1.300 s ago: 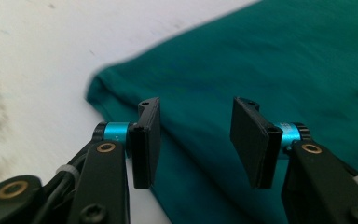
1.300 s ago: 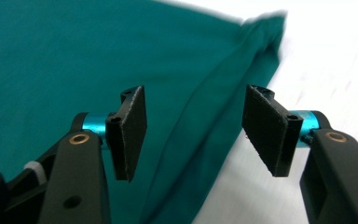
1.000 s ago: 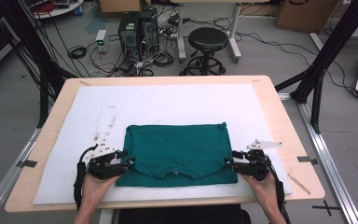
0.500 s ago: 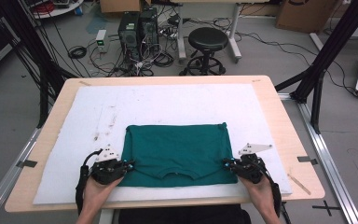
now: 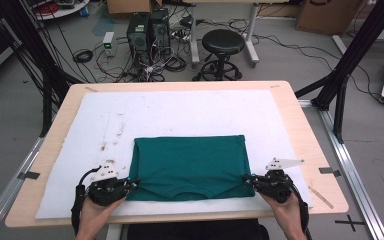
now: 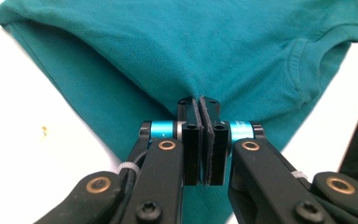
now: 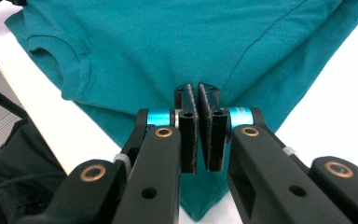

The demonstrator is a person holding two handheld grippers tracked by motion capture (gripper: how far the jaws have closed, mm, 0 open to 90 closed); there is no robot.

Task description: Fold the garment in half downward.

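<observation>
You are holding a green shirt (image 5: 189, 167) at its two near corners. Your left gripper (image 5: 130, 184) is pinching the corner on the left, and your right gripper (image 5: 247, 180) is pinching the corner on the right, so the shirt is lying right between your two tools. Both sets of jaws have just been closing, and now they are squeezing the cloth tight. The shirt is lying folded into a neat box shape on the white mat (image 5: 180, 112), close to your edge of the wooden table (image 5: 310, 135). Its round neck hole is sitting at the near edge. The cloth is looking soft and smooth, with a ribbed collar (image 6: 303, 70). The jaws are looking black and hard.
</observation>
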